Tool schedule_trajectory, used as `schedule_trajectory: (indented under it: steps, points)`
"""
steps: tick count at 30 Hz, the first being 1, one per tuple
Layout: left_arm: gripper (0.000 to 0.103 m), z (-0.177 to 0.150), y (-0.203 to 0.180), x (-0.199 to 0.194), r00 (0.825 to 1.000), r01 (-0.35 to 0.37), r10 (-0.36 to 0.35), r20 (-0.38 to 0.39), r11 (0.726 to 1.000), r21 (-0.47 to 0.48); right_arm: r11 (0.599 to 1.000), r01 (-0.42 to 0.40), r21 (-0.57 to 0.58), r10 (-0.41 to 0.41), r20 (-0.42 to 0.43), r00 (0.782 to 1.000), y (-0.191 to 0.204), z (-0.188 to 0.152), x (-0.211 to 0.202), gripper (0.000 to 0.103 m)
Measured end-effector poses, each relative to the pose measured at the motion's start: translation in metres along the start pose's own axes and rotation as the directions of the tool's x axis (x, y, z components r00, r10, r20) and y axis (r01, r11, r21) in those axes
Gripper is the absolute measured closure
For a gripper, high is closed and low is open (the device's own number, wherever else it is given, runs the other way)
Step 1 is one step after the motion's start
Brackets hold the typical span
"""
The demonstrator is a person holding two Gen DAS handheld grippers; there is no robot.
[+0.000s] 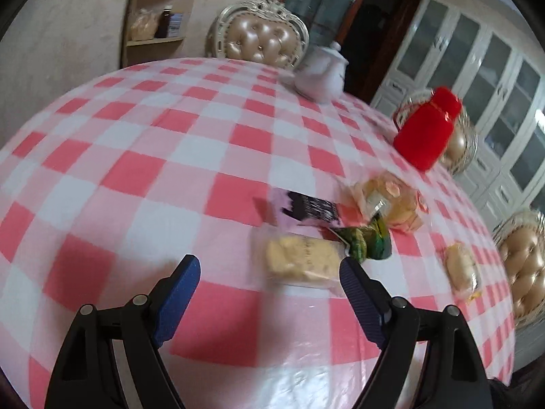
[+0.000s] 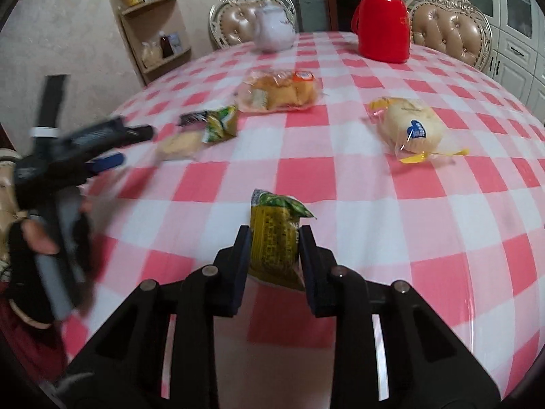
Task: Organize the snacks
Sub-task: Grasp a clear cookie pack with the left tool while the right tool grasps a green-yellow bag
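A: In the left wrist view, how much room is there?

B: Plenty. The pink-and-white checked surface (image 1: 143,156) is bare from nine to twelve o'clock, its far edge curving below a cream tufted chair (image 1: 260,34). The left gripper (image 1: 269,269) is released, its blue pads spread wide with nothing between them. A pale yellow cake in clear wrap (image 1: 301,262) lies just past the right pad, at one o'clock. A green foil snack packet (image 1: 366,243) touches its far end, with a purple-and-black wrapper (image 1: 303,208) beyond.

A: And the right wrist view?

B: The right gripper (image 2: 274,238) is clenched on a yellow-green snack packet (image 2: 274,242), upright between the pads. Open cloth stretches ahead. A round white bun in a clear bag (image 2: 414,129) sits at one o'clock, a bag of golden bread slices (image 2: 279,93) at twelve, and a red thermos flask (image 2: 381,20) by the far edge.
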State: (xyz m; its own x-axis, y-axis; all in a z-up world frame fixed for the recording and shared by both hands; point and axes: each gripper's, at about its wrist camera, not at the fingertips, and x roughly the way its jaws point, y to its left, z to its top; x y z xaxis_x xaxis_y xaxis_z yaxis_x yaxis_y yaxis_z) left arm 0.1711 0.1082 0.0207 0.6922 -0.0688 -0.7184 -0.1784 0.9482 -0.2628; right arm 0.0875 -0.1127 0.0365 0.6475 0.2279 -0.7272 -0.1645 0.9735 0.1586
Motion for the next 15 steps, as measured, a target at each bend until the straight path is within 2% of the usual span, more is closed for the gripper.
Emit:
schedule_trajectory:
  steps: [2, 4, 7, 10, 12, 13, 14, 15]
  points:
    - [0.018, -0.003, -0.016, 0.011, 0.998, -0.053, 0.054, -0.017, 0.996, 0.071, 1.000, -0.013, -0.006, 0.014, 0.019, 1.000, 0.003, 0.004, -0.004, 0.071]
    - [0.018, -0.006, -0.032, 0.026, 0.993, -0.098, 0.108, -0.049, 0.981, 0.168, 1.000, -0.023, 0.005, 0.022, 0.023, 0.999, 0.002, 0.006, -0.006, 0.071]
    - [0.018, 0.002, -0.039, 0.032, 0.990, -0.131, 0.137, -0.021, 0.975, 0.178, 0.998, -0.044, 0.039, 0.043, 0.034, 0.999, -0.003, 0.009, -0.011, 0.071]
    - [0.017, 0.009, -0.040, 0.049, 0.988, -0.118, 0.134, -0.076, 0.975, 0.189, 0.998, -0.044, 0.050, 0.041, 0.054, 0.998, -0.005, 0.011, -0.016, 0.071]
    - [0.020, 0.007, -0.044, 0.048, 0.989, -0.110, 0.130, -0.076, 0.968, 0.226, 0.998, -0.040, 0.052, 0.037, 0.058, 0.998, -0.006, 0.011, -0.018, 0.071]
    - [0.031, 0.005, -0.045, 0.045, 0.989, -0.106, 0.127, -0.073, 0.965, 0.239, 0.998, -0.039, 0.052, 0.035, 0.060, 0.998, -0.007, 0.011, -0.018, 0.071]
    - [0.049, 0.002, -0.045, 0.040, 0.992, -0.087, 0.107, -0.066, 0.964, 0.252, 0.998, -0.036, 0.047, 0.033, 0.061, 0.998, -0.006, 0.011, -0.019, 0.071]
    - [0.063, 0.000, -0.045, 0.037, 0.994, -0.077, 0.096, -0.060, 0.962, 0.263, 0.999, -0.032, 0.040, 0.030, 0.061, 0.998, -0.005, 0.011, -0.018, 0.071]
